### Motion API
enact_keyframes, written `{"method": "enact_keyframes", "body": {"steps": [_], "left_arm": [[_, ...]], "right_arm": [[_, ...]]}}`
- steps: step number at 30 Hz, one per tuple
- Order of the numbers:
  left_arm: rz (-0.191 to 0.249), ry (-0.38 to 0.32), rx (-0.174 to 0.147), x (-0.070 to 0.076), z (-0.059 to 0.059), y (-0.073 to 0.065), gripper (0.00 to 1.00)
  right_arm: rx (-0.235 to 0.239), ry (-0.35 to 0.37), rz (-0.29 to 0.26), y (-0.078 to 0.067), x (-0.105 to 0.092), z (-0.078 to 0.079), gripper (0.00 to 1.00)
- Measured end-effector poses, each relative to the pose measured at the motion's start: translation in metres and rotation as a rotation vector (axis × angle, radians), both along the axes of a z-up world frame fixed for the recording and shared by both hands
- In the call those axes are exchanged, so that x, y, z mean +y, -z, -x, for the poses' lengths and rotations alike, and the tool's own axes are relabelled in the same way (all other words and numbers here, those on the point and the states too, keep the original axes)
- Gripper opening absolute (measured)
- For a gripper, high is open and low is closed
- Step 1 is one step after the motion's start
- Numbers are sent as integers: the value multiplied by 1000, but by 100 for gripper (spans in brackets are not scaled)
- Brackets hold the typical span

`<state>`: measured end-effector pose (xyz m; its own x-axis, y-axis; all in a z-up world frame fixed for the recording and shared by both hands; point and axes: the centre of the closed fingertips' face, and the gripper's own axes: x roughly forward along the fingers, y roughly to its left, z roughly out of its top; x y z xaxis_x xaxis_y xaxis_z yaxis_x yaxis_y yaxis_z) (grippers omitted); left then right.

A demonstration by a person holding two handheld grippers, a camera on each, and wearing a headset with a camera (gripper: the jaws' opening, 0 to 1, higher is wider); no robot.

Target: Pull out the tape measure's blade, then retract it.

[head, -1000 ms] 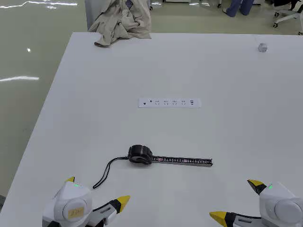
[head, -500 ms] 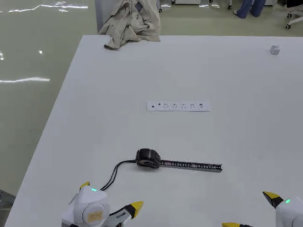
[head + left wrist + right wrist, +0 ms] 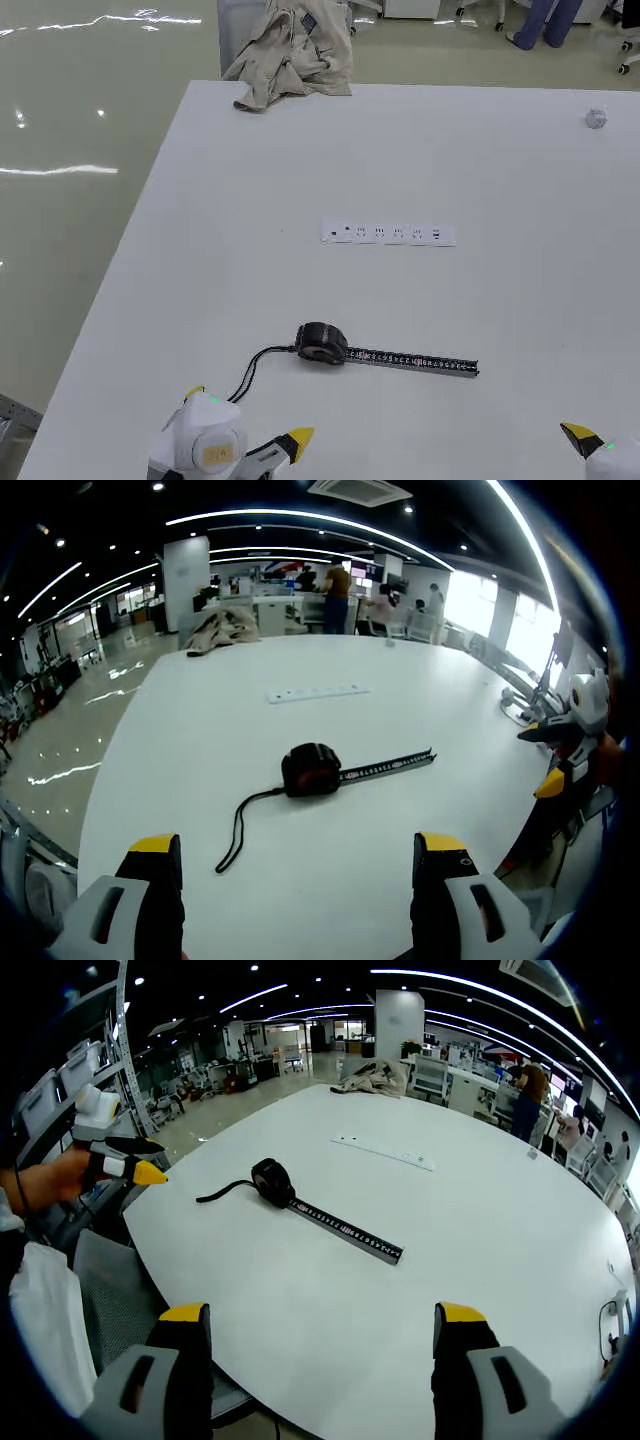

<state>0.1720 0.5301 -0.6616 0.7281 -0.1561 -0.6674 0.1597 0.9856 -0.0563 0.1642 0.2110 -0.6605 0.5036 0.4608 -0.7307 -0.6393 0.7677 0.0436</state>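
Nothing on the tabletop (image 3: 250, 200) has shifted in the last second; the headset has swung, and the right tongs (image 3: 320, 1312) have slid towards the head view's lower right corner. Both they and the left tongs (image 3: 296, 843) stand spread wide and empty, well short of the tape measure (image 3: 322, 343). Its black case lies near the tabletop's front, blade (image 3: 412, 361) already drawn out flat to the right, wrist strap (image 3: 250, 370) trailing left. Pulling looks done; retracting remains. Next, one pair should steady the case while the other frees the lock, probably on top, though too small to see.
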Motion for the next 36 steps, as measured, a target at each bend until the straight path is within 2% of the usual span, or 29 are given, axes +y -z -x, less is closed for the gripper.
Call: {"method": "enact_keyframes", "body": {"steps": [4,10,18,36], "left_arm": [[-3,8,-4,-5,-5,2,91],[17,19,11,-9,-16,10,91],[-22,28,19,-7,-30,17,92],[-35,35,2,-25,-56,33,98]], "right_arm": [[6,-8,1,4,3,-2,94],[9,-20,3,9,5,-9,94],[13,-21,2,14,4,-16,94],[19,-53,25,32,1,-31,95]]}}
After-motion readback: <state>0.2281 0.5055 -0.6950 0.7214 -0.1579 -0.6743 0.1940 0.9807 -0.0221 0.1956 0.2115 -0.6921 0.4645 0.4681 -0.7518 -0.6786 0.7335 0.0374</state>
